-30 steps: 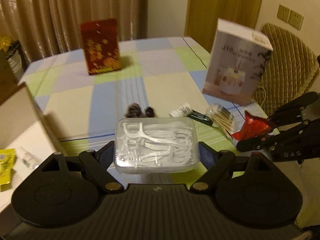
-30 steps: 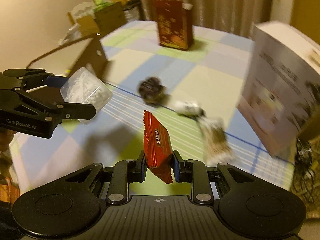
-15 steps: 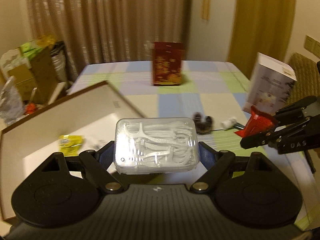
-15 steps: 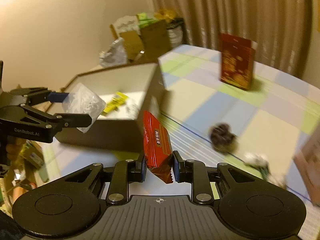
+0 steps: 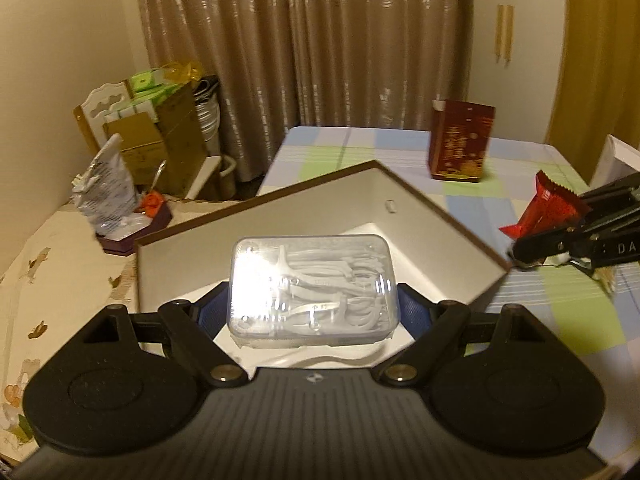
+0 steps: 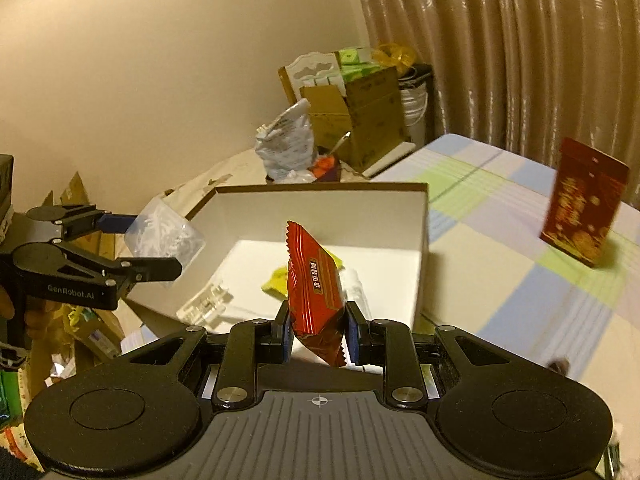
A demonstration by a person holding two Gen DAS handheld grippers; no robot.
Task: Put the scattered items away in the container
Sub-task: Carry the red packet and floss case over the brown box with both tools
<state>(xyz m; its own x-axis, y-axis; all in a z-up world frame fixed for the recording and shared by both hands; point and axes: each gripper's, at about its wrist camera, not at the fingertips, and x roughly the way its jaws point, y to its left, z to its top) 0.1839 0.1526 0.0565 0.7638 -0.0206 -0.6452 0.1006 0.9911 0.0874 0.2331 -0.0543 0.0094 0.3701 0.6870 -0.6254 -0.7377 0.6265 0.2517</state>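
We hold floss-pick case (image 5: 313,289) in left gripper (image 5: 313,312), over box (image 5: 404,184) | right gripper (image 6: 318,334) pinches red wrapper (image 6: 316,284) near box's table-side rim | risk: early release lands wrapper outside.

Both grippers raised, each clamped on a load.
The left gripper (image 5: 314,310) points downward with its fingers (image 5: 212,308) spread wide, pressing both ends of a clear case. The right gripper (image 6: 318,326), beside the left one and tilted down alike, has its fingers (image 6: 354,330) set narrow, pinching a red packet upright.
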